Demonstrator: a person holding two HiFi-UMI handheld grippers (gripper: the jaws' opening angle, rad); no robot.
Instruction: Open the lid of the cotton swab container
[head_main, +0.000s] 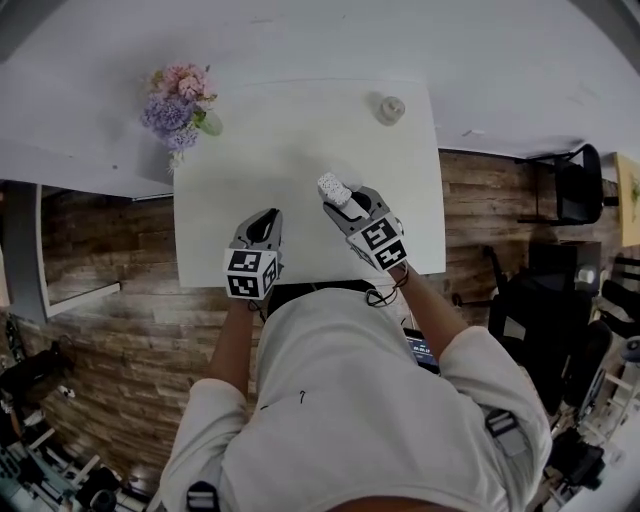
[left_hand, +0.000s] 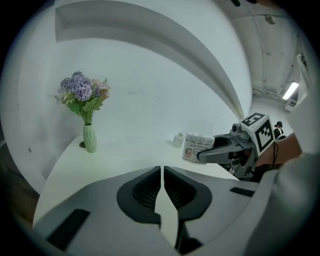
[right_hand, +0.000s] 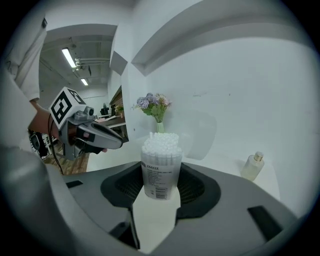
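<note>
The cotton swab container (right_hand: 161, 172) is a clear tub with a printed label, and white swab tips stand bare at its top with no lid on it. My right gripper (right_hand: 161, 186) is shut on its sides and holds it upright over the white table (head_main: 300, 120). The head view shows that gripper (head_main: 346, 206) with the container (head_main: 332, 187) at its tip. A faint clear shape (right_hand: 201, 135) on the table behind it may be the lid. My left gripper (head_main: 267, 217) hovers to the left, apart from the container, its jaws (left_hand: 162, 172) shut on nothing.
A vase of purple and pink flowers (head_main: 180, 105) stands at the table's far left corner. A small bottle (head_main: 390, 108) stands at the far right. The table's near edge is close to the person's body, with wooden floor on both sides.
</note>
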